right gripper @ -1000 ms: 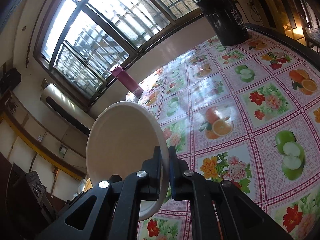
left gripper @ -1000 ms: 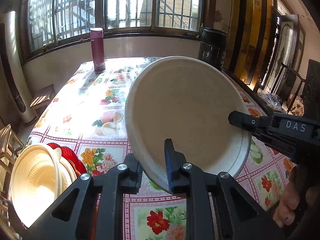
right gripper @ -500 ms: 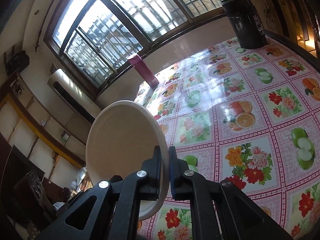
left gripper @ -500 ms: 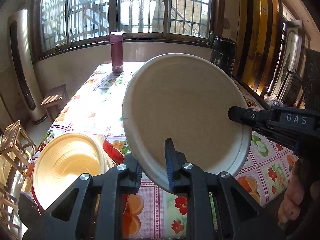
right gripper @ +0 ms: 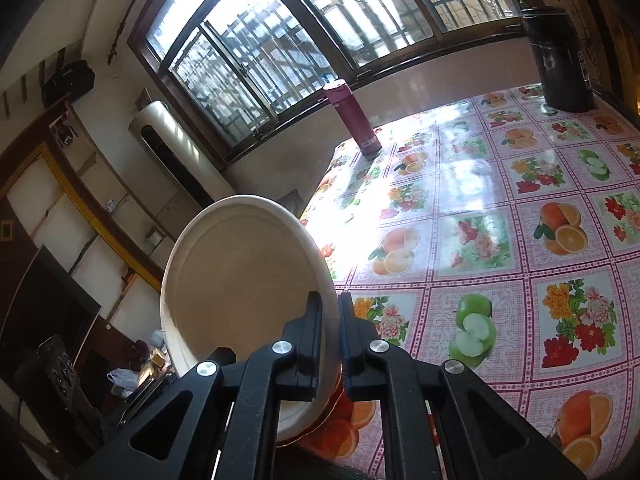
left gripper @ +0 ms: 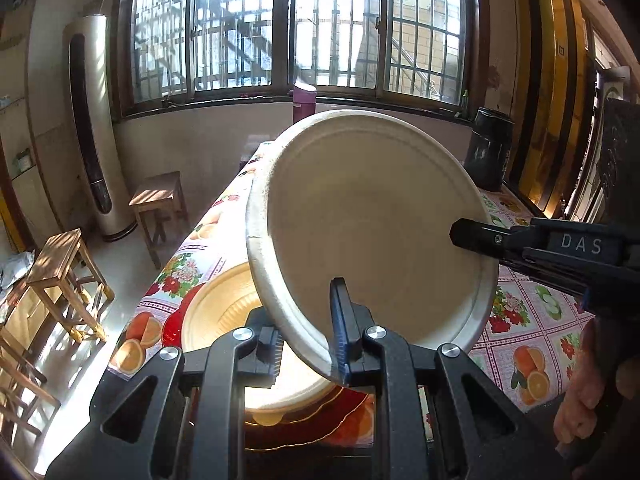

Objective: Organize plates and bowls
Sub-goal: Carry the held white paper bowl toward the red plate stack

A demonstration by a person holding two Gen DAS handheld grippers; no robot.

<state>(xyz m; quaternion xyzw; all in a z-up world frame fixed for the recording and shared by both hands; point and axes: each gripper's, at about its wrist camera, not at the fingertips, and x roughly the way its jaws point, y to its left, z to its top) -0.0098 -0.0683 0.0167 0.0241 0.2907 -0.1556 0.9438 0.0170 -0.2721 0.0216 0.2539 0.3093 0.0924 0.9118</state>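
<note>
Since a second ago the cream plate [left gripper: 372, 232] has travelled left toward the table's [right gripper: 500, 280] edge, now tilted above the stacked bowls [left gripper: 224, 320]. Both the left gripper [left gripper: 308, 344] and right gripper [right gripper: 330, 320] clamp its rim.
</note>
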